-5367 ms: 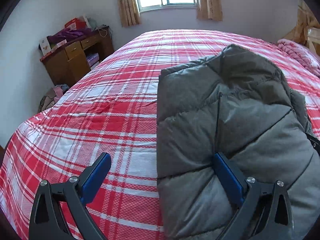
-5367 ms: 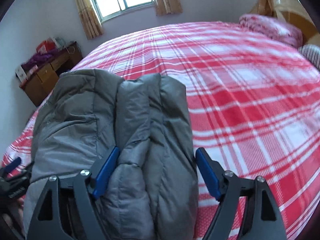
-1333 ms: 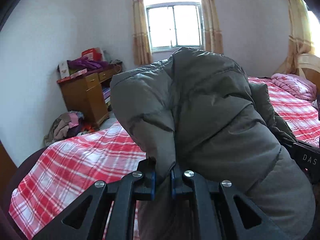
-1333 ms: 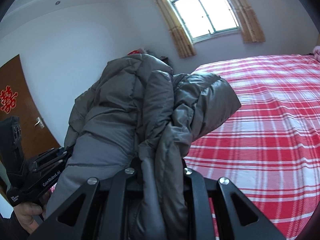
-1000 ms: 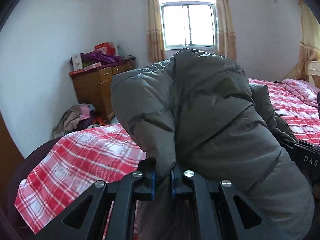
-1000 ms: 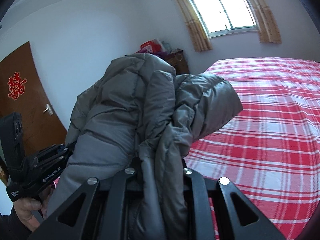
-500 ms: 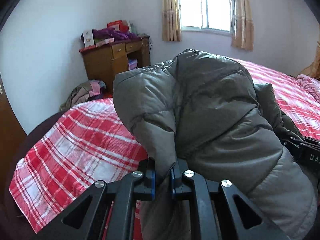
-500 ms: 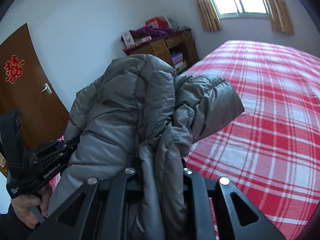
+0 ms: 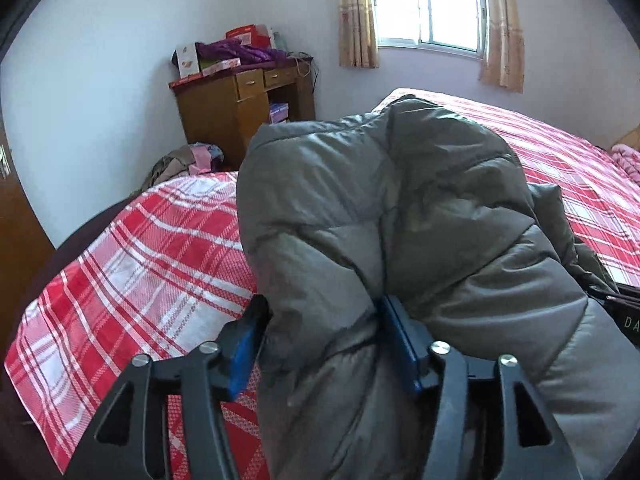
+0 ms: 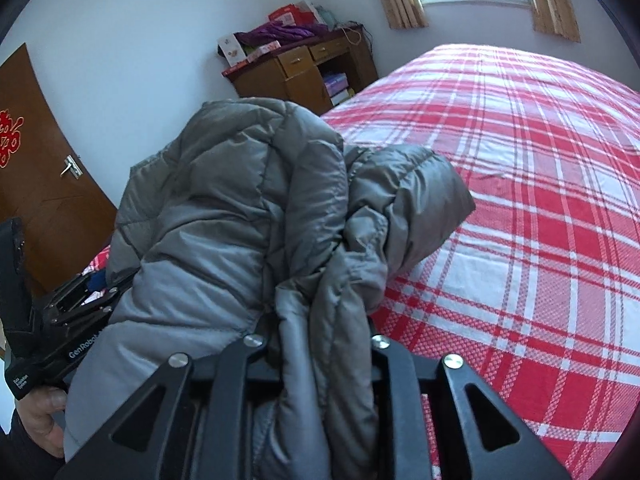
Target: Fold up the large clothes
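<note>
A grey puffy jacket (image 9: 400, 220), folded into a thick bundle, hangs between both grippers over the near corner of the red plaid bed (image 9: 140, 260). My left gripper (image 9: 320, 320) is opening. Its blue pads (image 9: 244, 344) stand apart, with a fold of the jacket's left edge bulging between them. My right gripper (image 10: 316, 320) has the jacket (image 10: 224, 200) bunched between its fingers and still pinches it, though its jaws are starting to open. Its pads are hidden by the cloth. A person's hand (image 10: 40, 412) grips the left handle at the lower left of the right wrist view.
The bed (image 10: 540, 200) stretches to the right and far side. A wooden desk (image 9: 240, 100) piled with boxes stands by the wall, with a heap of clothes (image 9: 188, 160) on the floor beside it. A brown door (image 10: 40, 160) is at the left, a pink blanket (image 9: 628, 156) at the far right.
The left jaws, shut on the jacket half a second ago, have spread apart. Both grippers have sunk with the jacket toward the bed's corner and tilted further down.
</note>
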The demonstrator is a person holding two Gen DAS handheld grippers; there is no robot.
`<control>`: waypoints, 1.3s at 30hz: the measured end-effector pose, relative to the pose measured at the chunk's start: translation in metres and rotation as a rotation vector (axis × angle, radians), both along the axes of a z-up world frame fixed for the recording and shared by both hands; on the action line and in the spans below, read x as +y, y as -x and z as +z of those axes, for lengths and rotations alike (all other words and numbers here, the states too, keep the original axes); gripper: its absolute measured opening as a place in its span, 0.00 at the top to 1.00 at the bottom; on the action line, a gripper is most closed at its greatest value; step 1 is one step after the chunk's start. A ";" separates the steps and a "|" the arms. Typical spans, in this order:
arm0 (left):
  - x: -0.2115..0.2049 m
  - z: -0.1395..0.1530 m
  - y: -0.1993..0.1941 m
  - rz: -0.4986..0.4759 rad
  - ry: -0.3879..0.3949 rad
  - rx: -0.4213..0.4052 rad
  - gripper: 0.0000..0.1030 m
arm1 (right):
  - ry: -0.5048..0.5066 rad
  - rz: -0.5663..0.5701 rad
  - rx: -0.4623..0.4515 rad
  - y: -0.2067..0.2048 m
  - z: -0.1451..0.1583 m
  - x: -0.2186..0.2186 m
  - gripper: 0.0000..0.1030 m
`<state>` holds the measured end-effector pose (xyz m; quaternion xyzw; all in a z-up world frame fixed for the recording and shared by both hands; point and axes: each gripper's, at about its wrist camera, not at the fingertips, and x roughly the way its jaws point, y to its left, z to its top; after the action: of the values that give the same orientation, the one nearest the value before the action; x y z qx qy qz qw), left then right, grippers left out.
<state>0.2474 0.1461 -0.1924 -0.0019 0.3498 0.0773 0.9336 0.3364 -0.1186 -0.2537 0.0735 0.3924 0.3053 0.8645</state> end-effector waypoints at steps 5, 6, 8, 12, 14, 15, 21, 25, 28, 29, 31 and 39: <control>0.003 -0.007 -0.003 0.013 -0.005 0.008 0.33 | 0.017 -0.006 0.015 0.000 -0.003 0.003 0.74; 0.005 -0.008 -0.004 0.021 0.003 0.012 0.32 | 0.026 -0.011 0.015 0.000 -0.003 0.004 0.72; 0.009 -0.011 -0.006 0.024 0.024 0.019 0.30 | 0.040 -0.018 0.016 -0.002 -0.004 0.005 0.69; 0.010 -0.015 -0.008 0.024 0.023 0.024 0.28 | 0.076 -0.023 0.009 0.000 -0.002 0.010 0.67; 0.011 -0.017 -0.009 0.025 0.024 0.026 0.26 | 0.083 -0.025 0.016 -0.001 -0.002 0.011 0.65; 0.011 -0.018 -0.010 0.027 0.026 0.028 0.26 | 0.088 -0.026 0.022 -0.002 -0.002 0.011 0.64; 0.015 -0.020 -0.012 0.033 0.028 0.028 0.23 | 0.090 -0.037 0.044 -0.005 -0.004 0.010 0.59; 0.019 -0.022 -0.012 0.048 0.039 0.029 0.18 | 0.098 -0.038 0.051 -0.006 -0.005 0.011 0.58; 0.021 -0.023 -0.013 0.054 0.044 0.030 0.16 | 0.100 -0.042 0.053 -0.007 -0.006 0.011 0.56; 0.022 -0.023 -0.013 0.056 0.045 0.030 0.15 | 0.099 -0.044 0.056 -0.007 -0.007 0.011 0.55; 0.023 -0.022 -0.012 0.060 0.048 0.033 0.15 | 0.100 -0.047 0.060 -0.008 -0.007 0.012 0.54; 0.021 0.022 0.021 0.079 0.069 0.008 0.15 | 0.134 -0.090 0.042 0.004 0.014 0.004 0.41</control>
<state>0.2268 0.1675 -0.1708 -0.0476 0.3556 0.1018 0.9279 0.3328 -0.1142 -0.2399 0.0393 0.4263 0.2375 0.8720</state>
